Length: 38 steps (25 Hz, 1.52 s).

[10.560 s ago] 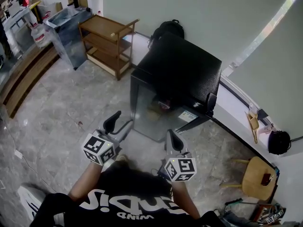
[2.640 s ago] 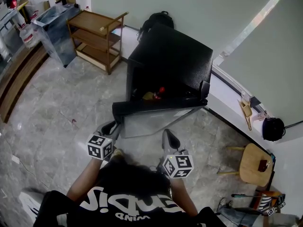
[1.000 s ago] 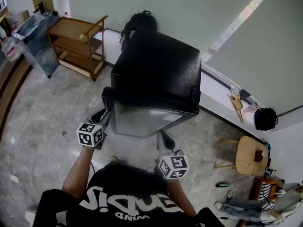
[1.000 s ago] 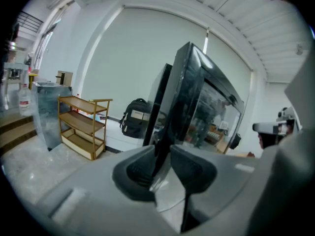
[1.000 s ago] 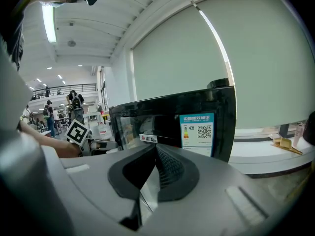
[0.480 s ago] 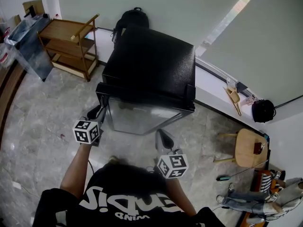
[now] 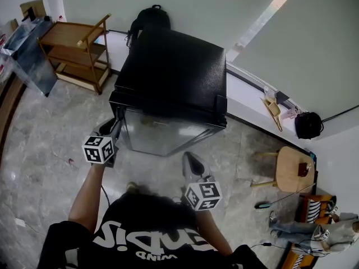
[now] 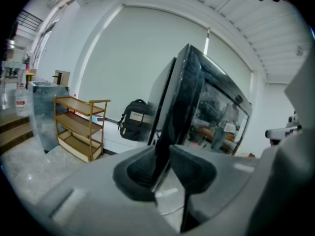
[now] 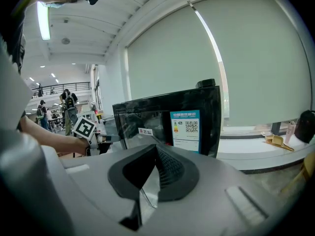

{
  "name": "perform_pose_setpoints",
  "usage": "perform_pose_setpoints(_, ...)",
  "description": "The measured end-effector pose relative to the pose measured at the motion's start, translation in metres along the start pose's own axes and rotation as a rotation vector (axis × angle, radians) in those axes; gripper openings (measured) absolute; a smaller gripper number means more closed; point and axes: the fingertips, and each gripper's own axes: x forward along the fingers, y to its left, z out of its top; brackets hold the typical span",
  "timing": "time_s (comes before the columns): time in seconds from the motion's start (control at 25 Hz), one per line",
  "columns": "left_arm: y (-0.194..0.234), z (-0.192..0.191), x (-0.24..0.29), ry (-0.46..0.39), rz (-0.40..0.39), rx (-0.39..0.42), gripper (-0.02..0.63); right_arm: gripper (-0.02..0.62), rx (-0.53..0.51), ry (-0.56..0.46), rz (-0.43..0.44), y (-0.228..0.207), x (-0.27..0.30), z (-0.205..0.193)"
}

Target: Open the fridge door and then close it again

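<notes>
We hold the fridge door by its edge, left gripper pinched tight on it, door almost shut against the black fridge, right gripper facing the door's front, jaws together, holding nothing.

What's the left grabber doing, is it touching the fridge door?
Touching. The left gripper view shows the fridge door pinched by its edge between the pads of the left gripper.
</notes>
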Motion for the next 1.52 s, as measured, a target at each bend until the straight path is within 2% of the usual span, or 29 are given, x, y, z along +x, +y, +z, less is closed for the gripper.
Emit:
perform_pose_setpoints(0.4,0.001,0.003,0.008,-0.003,0.003,0.002,0.089,-0.003,0.002,0.005,-0.021,-0.005,-0.015,-0.005)
perform_pose_setpoints(0.68,-0.001,0.003,0.005,-0.007,0.035,-0.017,0.075,-0.003,-0.001,0.007,-0.016,-0.005,-0.025,-0.008)
perform_pose_setpoints(0.88,-0.024,0.007,-0.011,-0.041,0.001,0.017,0.072,-0.003,-0.001,0.003,-0.006,-0.006,-0.031,-0.014)
perform_pose_setpoints(1.28,-0.072,0.002,-0.069,-0.084,-0.020,0.079,0.057,-0.003,-0.021,-0.016,0.086,0.014,-0.030,-0.018)
perform_pose_setpoints(1.52,-0.098,-0.002,-0.111,-0.102,-0.007,0.085,0.054,-0.003,-0.035,-0.019,0.156,0.032,-0.031,-0.016)
